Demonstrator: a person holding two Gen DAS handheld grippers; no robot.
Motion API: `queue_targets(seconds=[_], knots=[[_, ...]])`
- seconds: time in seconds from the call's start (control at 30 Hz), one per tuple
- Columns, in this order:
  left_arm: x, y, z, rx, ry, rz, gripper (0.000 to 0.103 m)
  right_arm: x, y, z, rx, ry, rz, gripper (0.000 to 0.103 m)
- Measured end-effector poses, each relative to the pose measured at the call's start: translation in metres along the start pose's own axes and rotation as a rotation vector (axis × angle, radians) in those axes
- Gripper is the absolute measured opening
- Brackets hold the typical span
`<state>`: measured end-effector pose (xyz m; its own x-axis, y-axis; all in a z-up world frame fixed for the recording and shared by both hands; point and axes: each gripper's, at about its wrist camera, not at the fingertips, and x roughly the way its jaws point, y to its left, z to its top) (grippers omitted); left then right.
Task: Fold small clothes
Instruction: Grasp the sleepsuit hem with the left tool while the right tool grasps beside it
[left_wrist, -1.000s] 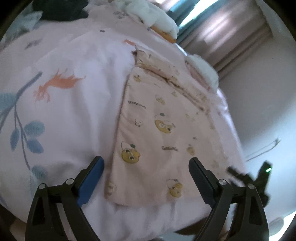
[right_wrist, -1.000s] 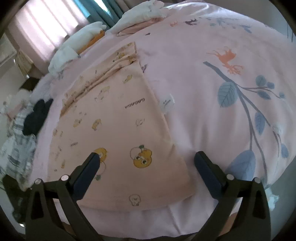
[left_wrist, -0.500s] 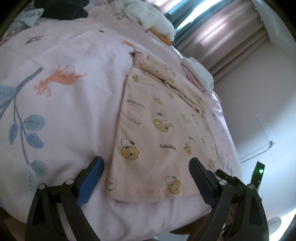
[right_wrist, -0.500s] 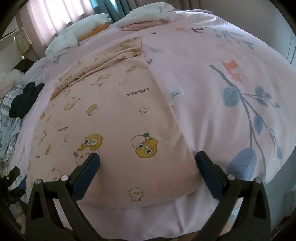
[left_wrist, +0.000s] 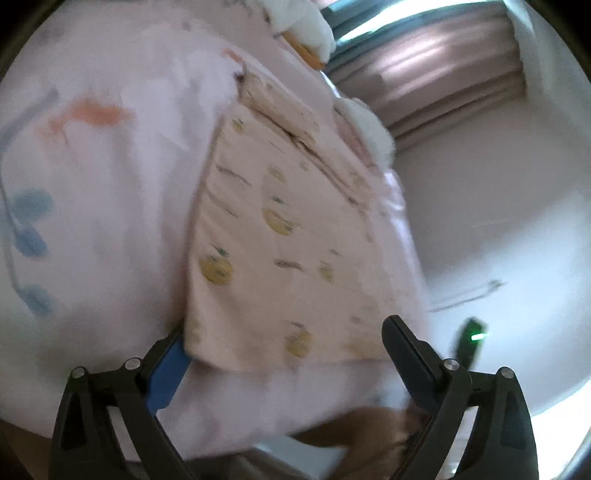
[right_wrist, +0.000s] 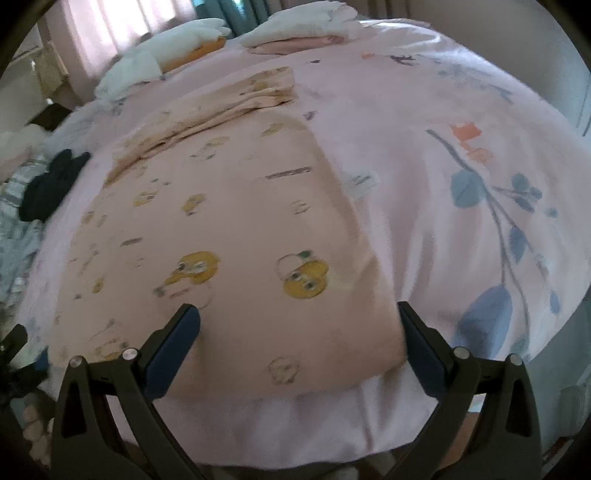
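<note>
I see the garment (right_wrist: 229, 236) lying flat on the bed (right_wrist: 424, 177), its near hem at 6 o'clock by the bed's edge. My left claw (left_wrist: 284, 354) gapes wide, holding nothing, its fingers astride the hem's left corner; my right claw (right_wrist: 299, 339) gapes wide too, empty, astride the right corner. White pillows (right_wrist: 177, 51) sit at 11 o'clock; dark cloth (right_wrist: 51, 181) at 9.

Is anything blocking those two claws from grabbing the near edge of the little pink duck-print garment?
Nothing visible does. The left gripper and right gripper both stand open right at the garment's near hem, with only the bedsheet around it.
</note>
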<state>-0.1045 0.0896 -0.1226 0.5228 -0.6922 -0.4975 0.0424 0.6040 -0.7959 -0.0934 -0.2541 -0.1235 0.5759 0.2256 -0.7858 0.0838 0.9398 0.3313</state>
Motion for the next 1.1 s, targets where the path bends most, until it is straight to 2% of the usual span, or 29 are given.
queue_targets(seconds=[0.07, 0.13, 0.17, 0.3, 0.33, 0.37, 0.4, 0.43, 0.47, 0.5, 0.6, 0.7, 0.93, 1.1], knots=[[0.001, 0.000, -0.002, -0.017, 0.005, -0.024, 0.095, -0.006, -0.005, -0.002, 0.043, -0.001, 0.087, 0.102], [0.004, -0.006, -0.004, -0.002, 0.012, 0.016, 0.092, -0.009, -0.011, -0.003, 0.082, -0.003, 0.117, 0.094], [0.006, -0.009, -0.006, 0.000, 0.018, 0.022, 0.086, -0.010, -0.014, -0.004, 0.099, -0.002, 0.117, 0.091], [0.021, -0.007, -0.010, -0.098, 0.081, -0.120, 0.066, -0.016, -0.025, -0.007, 0.141, -0.002, 0.140, 0.063], [0.023, -0.006, -0.010, -0.111, 0.088, -0.119, 0.054, -0.017, -0.030, -0.008, 0.170, -0.003, 0.156, 0.053], [0.026, -0.006, -0.009, -0.117, 0.093, -0.086, 0.044, -0.017, -0.035, -0.008, 0.203, -0.002, 0.171, 0.047], [0.027, -0.006, -0.007, -0.119, 0.092, -0.039, 0.039, -0.018, -0.039, -0.009, 0.220, -0.001, 0.179, 0.037], [0.027, -0.005, -0.006, -0.118, 0.090, -0.005, 0.028, -0.018, -0.042, -0.009, 0.236, 0.003, 0.186, 0.029], [0.027, -0.004, -0.004, -0.122, 0.089, 0.024, 0.018, -0.017, -0.044, -0.009, 0.241, 0.011, 0.181, 0.025], [0.027, -0.002, -0.002, -0.133, 0.085, 0.043, 0.015, -0.016, -0.046, -0.009, 0.242, 0.017, 0.167, 0.017], [0.018, 0.006, 0.002, -0.157, 0.034, 0.042, 0.011, -0.018, -0.045, -0.009, 0.239, -0.004, 0.188, 0.012], [0.010, 0.012, 0.005, -0.181, 0.000, 0.090, 0.008, -0.013, -0.046, -0.007, 0.263, -0.008, 0.215, 0.010], [0.010, 0.006, 0.005, -0.160, -0.005, 0.159, 0.008, -0.008, -0.046, 0.000, 0.270, -0.008, 0.236, 0.010], [0.013, 0.005, 0.008, -0.186, -0.021, 0.177, 0.008, -0.001, -0.053, 0.001, 0.334, 0.023, 0.277, 0.012]])
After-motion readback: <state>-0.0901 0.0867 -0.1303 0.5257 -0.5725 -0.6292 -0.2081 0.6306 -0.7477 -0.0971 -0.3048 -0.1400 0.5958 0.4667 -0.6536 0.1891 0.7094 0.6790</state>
